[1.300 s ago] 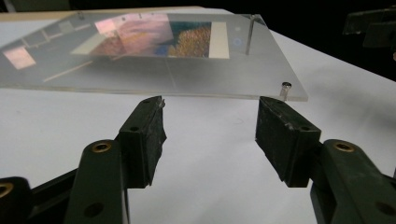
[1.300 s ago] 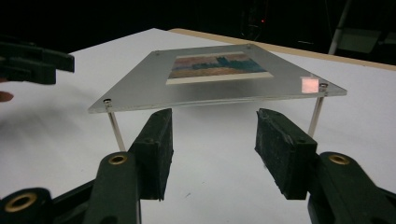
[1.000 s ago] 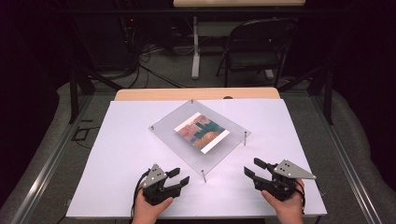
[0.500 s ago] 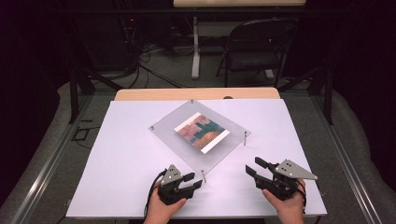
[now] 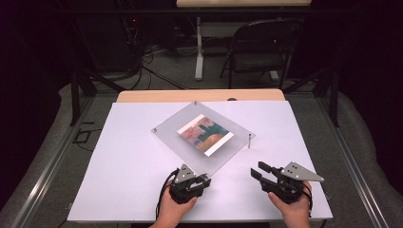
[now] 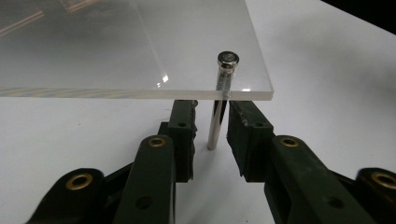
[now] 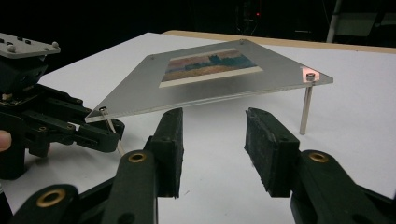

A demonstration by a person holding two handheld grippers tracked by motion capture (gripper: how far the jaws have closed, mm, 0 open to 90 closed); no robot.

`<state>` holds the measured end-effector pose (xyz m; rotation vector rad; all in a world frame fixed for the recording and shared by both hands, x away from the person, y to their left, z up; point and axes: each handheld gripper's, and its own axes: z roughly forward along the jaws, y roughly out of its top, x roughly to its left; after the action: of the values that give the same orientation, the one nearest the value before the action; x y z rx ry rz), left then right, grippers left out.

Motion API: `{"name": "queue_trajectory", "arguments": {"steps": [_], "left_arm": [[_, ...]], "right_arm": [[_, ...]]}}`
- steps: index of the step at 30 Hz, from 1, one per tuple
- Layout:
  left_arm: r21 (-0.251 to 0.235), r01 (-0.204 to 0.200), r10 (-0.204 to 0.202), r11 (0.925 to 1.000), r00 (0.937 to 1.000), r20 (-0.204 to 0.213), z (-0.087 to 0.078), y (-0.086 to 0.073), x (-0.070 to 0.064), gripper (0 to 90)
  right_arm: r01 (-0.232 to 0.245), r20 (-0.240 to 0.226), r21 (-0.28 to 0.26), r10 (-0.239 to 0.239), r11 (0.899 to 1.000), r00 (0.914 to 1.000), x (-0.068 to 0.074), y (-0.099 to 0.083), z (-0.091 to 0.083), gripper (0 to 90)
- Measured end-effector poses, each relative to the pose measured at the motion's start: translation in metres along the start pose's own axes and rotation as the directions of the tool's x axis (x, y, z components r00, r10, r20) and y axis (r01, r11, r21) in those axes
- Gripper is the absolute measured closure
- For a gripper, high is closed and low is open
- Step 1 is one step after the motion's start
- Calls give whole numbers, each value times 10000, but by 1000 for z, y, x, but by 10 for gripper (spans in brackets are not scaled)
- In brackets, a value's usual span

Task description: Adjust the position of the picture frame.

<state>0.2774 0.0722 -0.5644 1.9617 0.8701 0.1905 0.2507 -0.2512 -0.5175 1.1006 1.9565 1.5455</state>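
Nearest us, at about 6 o'clock on the white table (image 5: 128,156), our left gripper (image 5: 202,179) sits with its jaws parted on either side of a metal standoff pin (image 6: 215,122), not touching it. At about 4 o'clock our right gripper (image 5: 259,171) hovers with jaws spread wide, grasping nothing, well apart from the other.

Just beyond, toward 12 o'clock, we see the clear acrylic plate (image 5: 171,130) raised on its pins, one corner over our left jaws. A colourful print (image 5: 205,133) lies in its middle; we can read no writing on it. Farther off, past the table's wooden edge, a dark chair (image 5: 259,50) stands at 1 o'clock.
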Motion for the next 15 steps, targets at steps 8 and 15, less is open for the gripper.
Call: {"name": "queue_trajectory", "arguments": {"steps": [8, 15], "left_arm": [[139, -116, 117, 9998, 9999, -93, 4, 2, -3, 779], [244, -36, 35, 9997, 10000, 35, 5, 4, -3, 849]], "right_arm": [[-76, 97, 14, 76, 10000, 9999, -1, -1, 0, 576], [-108, 125, 45, 107, 9999, 9999, -3, -1, 0, 588]]}}
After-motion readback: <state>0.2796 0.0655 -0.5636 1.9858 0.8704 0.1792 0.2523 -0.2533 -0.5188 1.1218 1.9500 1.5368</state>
